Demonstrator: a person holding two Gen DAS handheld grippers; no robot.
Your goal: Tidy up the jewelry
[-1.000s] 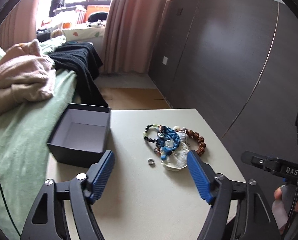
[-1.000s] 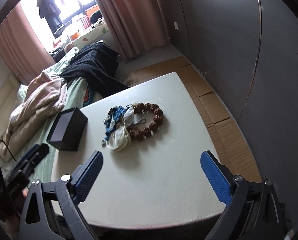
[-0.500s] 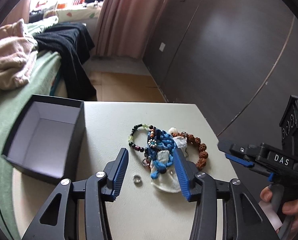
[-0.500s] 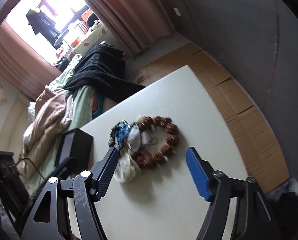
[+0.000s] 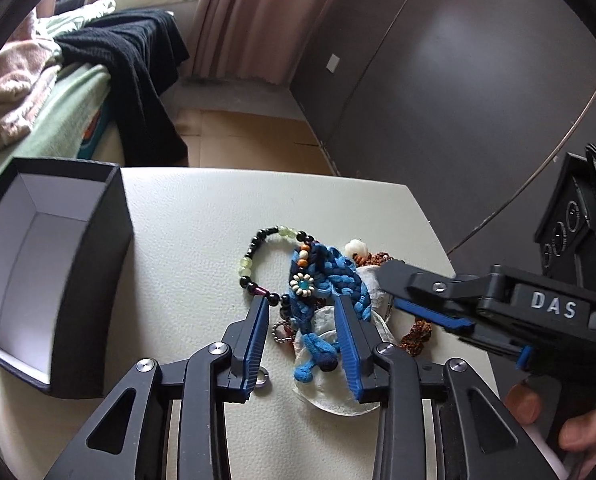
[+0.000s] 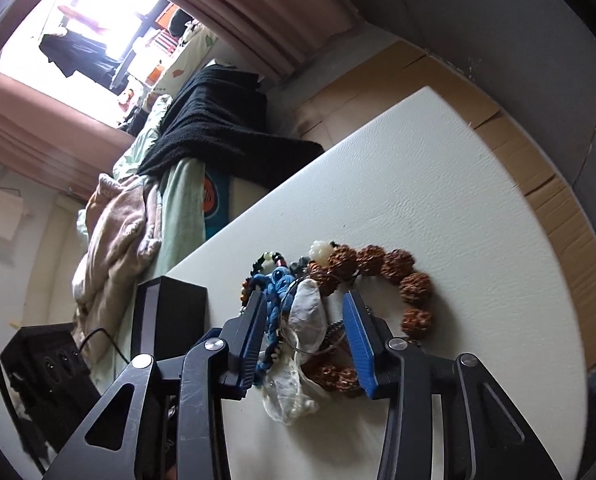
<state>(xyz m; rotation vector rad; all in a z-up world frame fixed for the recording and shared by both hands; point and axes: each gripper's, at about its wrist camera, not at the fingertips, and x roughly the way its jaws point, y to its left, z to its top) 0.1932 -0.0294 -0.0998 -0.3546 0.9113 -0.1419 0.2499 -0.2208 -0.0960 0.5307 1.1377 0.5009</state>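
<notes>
My left gripper (image 5: 304, 320) is closing around the blue braided bracelet (image 5: 330, 280), but the pads do not press it yet. My right gripper (image 6: 306, 312) is also closing, with the white pouch (image 6: 306, 320) between its pads and not yet squeezed. The jewelry lies in one pile on the white table (image 5: 202, 220). Only the left view shows the small silver ring (image 5: 262, 381) and the inside of the open black box (image 5: 58, 248). Only the right view shows the whole brown seed bracelet (image 6: 394, 268).
</notes>
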